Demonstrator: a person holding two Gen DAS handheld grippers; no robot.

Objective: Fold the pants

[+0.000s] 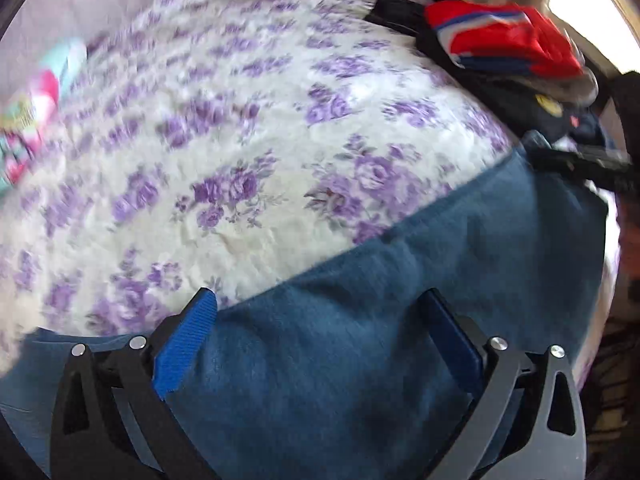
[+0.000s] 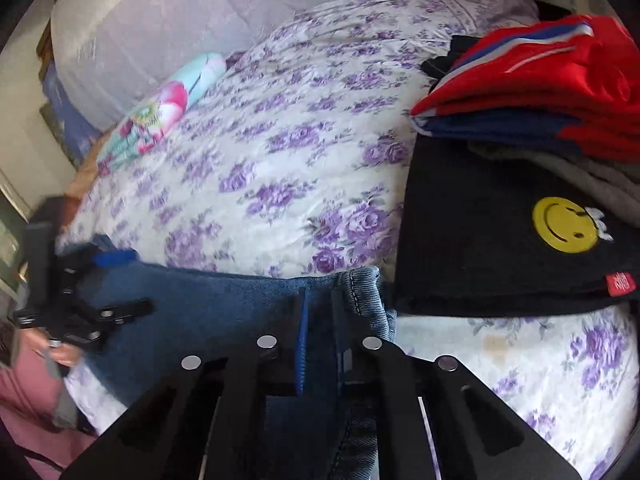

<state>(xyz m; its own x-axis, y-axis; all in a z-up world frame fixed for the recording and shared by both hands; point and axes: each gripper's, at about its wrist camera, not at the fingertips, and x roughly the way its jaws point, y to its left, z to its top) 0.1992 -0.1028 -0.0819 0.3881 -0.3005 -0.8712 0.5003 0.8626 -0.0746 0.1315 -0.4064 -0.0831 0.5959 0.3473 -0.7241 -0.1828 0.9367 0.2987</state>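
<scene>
Blue jeans lie across the near part of a bed with a purple-flowered cover. My left gripper is open, its blue-padded fingers spread wide just above the denim. In the right wrist view the jeans stretch left to right. My right gripper is shut on the jeans near the stitched hem. The left gripper shows at the far left of that view, over the other end of the jeans.
A stack of folded clothes sits to the right: a black garment with a yellow smiley, grey cloth and a red and blue garment on top. It also shows in the left wrist view. A colourful pillow lies at the bed's left side.
</scene>
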